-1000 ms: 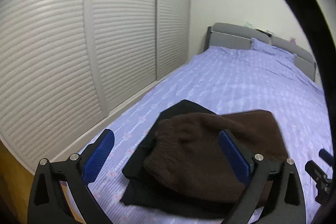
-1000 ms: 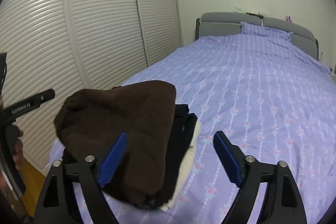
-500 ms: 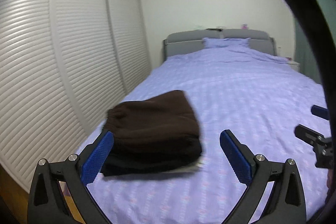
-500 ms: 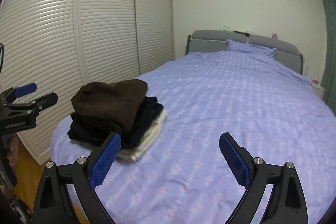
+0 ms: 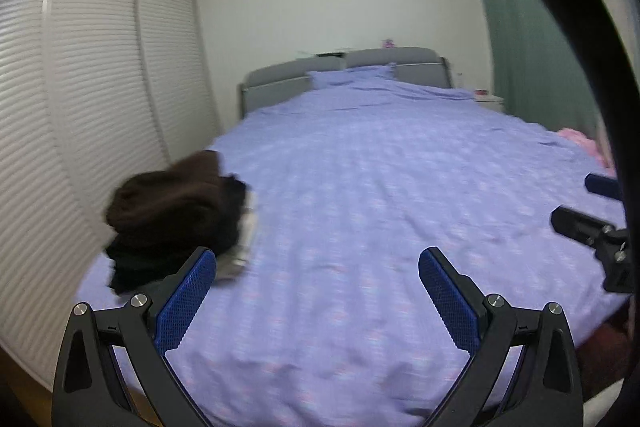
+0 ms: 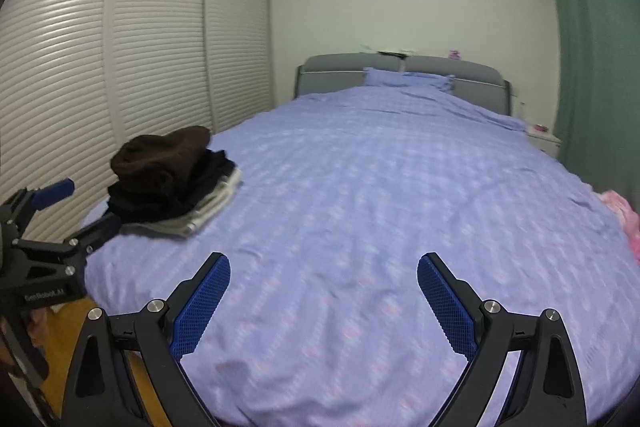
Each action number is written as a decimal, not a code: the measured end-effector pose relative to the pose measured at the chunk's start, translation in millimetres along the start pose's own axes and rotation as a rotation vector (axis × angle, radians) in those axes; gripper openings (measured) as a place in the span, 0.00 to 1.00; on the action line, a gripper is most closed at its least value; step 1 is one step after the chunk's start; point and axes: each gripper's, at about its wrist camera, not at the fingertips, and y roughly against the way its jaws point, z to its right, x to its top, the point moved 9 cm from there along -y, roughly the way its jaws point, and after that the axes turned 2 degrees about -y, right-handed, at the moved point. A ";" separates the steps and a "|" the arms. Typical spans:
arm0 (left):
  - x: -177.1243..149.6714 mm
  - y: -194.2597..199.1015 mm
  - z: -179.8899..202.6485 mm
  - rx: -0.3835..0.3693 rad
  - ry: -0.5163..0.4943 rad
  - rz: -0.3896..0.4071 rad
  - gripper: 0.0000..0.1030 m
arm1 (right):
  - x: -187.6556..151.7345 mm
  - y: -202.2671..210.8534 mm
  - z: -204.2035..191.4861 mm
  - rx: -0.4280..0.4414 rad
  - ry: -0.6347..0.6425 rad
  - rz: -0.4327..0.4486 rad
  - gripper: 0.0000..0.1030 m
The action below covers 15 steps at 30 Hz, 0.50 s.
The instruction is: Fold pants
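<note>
Folded stack of clothes [image 6: 172, 183] sits on the near left corner of the bed [image 6: 380, 187], close to the louvered wardrobe doors [image 6: 120, 67]. Top item is dark brown pants [image 6: 160, 159], folded into a compact bundle; under it a black garment [image 6: 176, 203], and a pale one [image 6: 208, 211] at the bottom. In the left wrist view the same pile [image 5: 172, 215] is blurred but looks settled, with no loose legs hanging off.

Left tongs [image 5: 316, 291] stand wide apart, nothing between the blue pads, over bare bedspread just right of the pile. Right tongs [image 6: 324, 299] have just been opening and now stand wide apart too, empty, over the middle of the bed and well apart from the stack. Neither touches any fabric.

Judgement: the brown pants look finished and stacked, so this item's fold is done. A pink garment [image 6: 624, 215] lies bunched at the right edge of the bed, unfolded; type can't be told at this size. If it's another pair, that one is left: fetch it, spread it flat on the open bedspread, fold, add to the pile. Otherwise the task looks complete.
</note>
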 end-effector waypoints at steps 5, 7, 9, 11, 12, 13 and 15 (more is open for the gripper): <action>1.4 12.3 47.5 -0.046 0.017 0.005 1.00 | -23.2 28.9 50.7 -0.023 -0.081 -0.004 0.93; 2.8 14.4 63.4 -0.071 0.037 -0.001 1.00 | -32.0 38.3 69.0 -0.044 -0.097 0.004 0.93; 4.8 15.4 75.6 -0.087 0.044 -0.004 1.00 | -38.0 45.5 87.0 -0.061 -0.114 0.008 0.93; 5.3 15.1 83.9 -0.097 0.042 -0.002 1.00 | -42.1 49.4 101.1 -0.065 -0.134 0.005 0.93; 5.6 15.7 90.7 -0.099 0.034 0.000 1.00 | -44.3 51.5 108.5 -0.064 -0.144 0.006 0.93; 4.6 19.5 100.9 -0.102 0.024 0.000 1.00 | -46.3 53.1 115.0 -0.069 -0.153 0.008 0.93; 5.5 20.2 115.3 -0.113 0.008 0.003 1.00 | -50.0 55.4 125.9 -0.082 -0.167 0.011 0.93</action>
